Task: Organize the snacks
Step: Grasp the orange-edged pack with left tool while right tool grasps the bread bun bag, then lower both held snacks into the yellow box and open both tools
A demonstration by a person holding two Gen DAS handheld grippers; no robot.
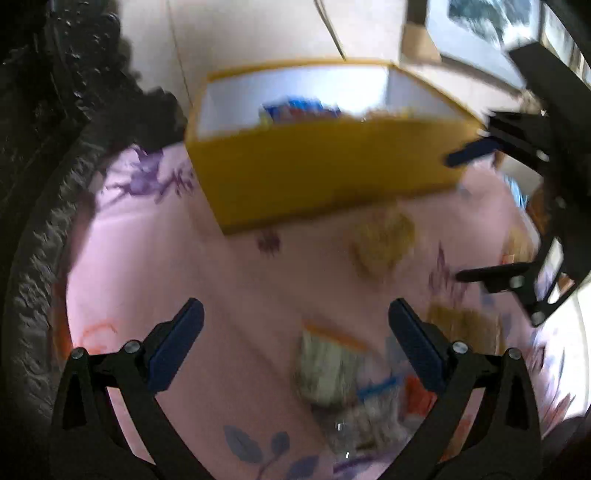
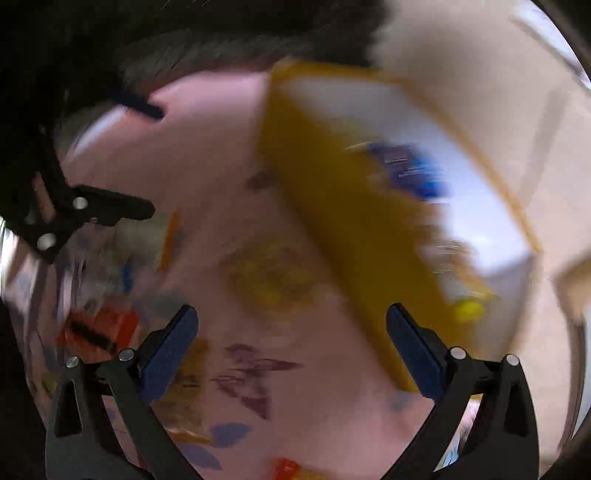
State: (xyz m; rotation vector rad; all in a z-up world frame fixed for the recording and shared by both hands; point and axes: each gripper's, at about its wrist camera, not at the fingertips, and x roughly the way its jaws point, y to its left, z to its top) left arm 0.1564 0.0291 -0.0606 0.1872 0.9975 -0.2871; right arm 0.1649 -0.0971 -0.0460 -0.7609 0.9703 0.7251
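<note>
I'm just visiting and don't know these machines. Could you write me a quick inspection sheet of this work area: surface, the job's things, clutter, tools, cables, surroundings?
Surface: pink cloth with purple and blue flower prints.
Job's things: yellow box, white inside, holding a blue packet; loose snack packets lie blurred on the cloth in front of it.
Clutter: nothing seen beyond the snacks.
Tools: left tool open, nothing between its fingers; right tool open, also empty. Both hang above the cloth.
Cables: nothing seen.
Surroundings: pale floor behind the box; dark textured edge at the left. Pictures are motion-blurred.
</note>
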